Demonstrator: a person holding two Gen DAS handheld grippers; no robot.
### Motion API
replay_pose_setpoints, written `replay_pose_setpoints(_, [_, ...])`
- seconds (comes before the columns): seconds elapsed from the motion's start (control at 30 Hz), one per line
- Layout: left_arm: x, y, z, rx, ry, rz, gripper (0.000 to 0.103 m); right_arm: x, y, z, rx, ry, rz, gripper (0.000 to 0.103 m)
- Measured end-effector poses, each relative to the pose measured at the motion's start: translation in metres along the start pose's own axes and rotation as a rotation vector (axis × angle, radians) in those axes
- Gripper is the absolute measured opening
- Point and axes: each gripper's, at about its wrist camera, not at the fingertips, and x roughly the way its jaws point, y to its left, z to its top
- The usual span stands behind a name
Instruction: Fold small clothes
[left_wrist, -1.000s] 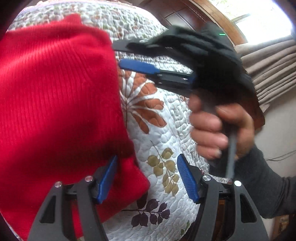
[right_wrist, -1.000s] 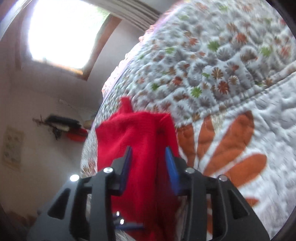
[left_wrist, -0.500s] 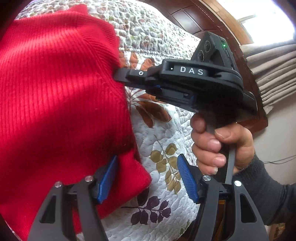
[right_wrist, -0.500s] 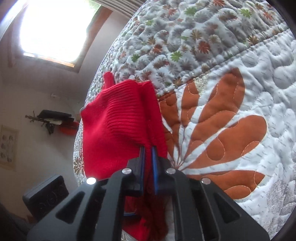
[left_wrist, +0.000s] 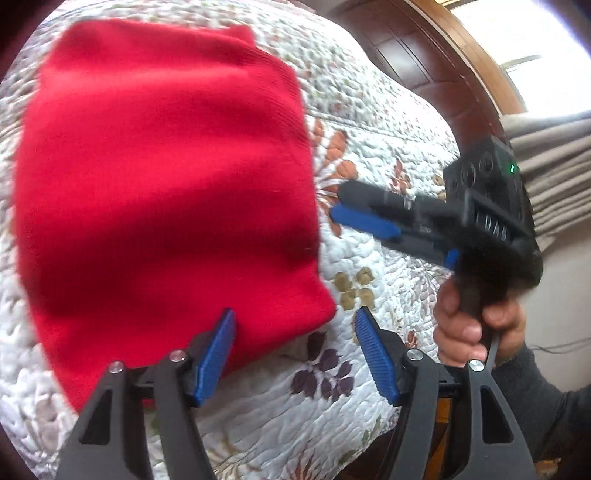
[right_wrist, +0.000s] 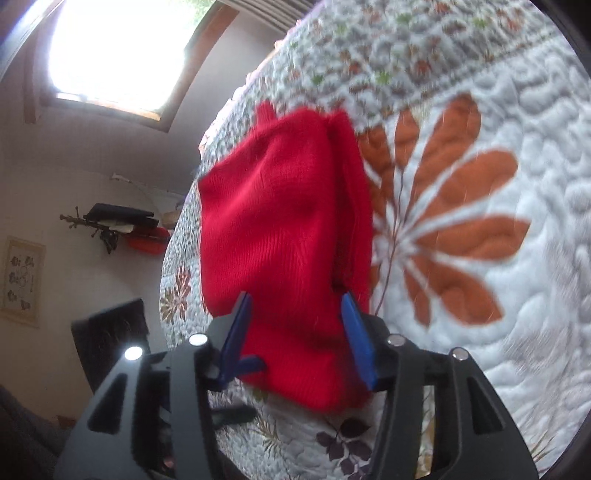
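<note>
Bed: covered by a white quilt (left_wrist: 369, 122) stitched in relief, printed with orange, olive and purple leaf sprays; a band of small mixed flowers runs along its far part. In the right wrist view a large orange leaf spray (right_wrist: 454, 236) lies just right of the garment.

Red knit garment (left_wrist: 166, 192): folded into a rough rectangle, lying flat on the quilt; ribbed texture faint because of blur. In the right wrist view (right_wrist: 284, 229) its right edge shows stacked layers of fold.

Room: dark wooden headboard (left_wrist: 436, 66) behind the bed, grey curtains (left_wrist: 550, 166) at the right, a bright window (right_wrist: 122, 48) and a wall hook rack (right_wrist: 110, 225) seen from the right wrist.

Left gripper (left_wrist: 295, 354): blue pads spread wide, holding nothing. Left pad sits over the near right corner of the garment; right pad over bare quilt. Contact with the cloth cannot be told.

Right gripper (right_wrist: 295, 339): released, pads apart, nothing pinched; the near end of the garment shows in the gap between the pads. From the left wrist view (left_wrist: 351, 210) it sits just right of the garment's right edge, tips close to the cloth but apart from it, blurred.

Person's hand (left_wrist: 476, 325): wrapped round the right gripper's handle, dark grey sleeve (left_wrist: 535, 402) at the wrist.
</note>
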Motion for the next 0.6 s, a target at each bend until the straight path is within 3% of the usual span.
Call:
replay_pose_setpoints(0.07, [-0.007, 0.009, -0.001, -0.022, -0.014, 0.012, 0.067, 0.01, 0.001, -0.001, 0.005, 0.014, 0.008, 0.044])
replay_pose_setpoints(0.1, [-0.008, 0.012, -0.001, -0.03, -0.017, 0.012, 0.067, 0.016, -0.001, -0.002, 0.006, 0.026, 0.009, 0.028])
replay_pose_setpoints(0.17, [-0.011, 0.017, -0.004, -0.043, -0.02, 0.02, 0.067, 0.019, -0.012, 0.001, 0.028, 0.031, 0.008, 0.008])
replay_pose_setpoints(0.43, [-0.029, 0.03, -0.017, -0.079, -0.05, 0.024, 0.067, 0.008, -0.025, -0.003, 0.076, 0.008, 0.012, 0.002])
replay_pose_setpoints(0.6, [-0.038, 0.036, -0.024, -0.097, -0.058, 0.035, 0.067, 0.004, -0.014, -0.015, 0.065, 0.022, -0.009, 0.019])
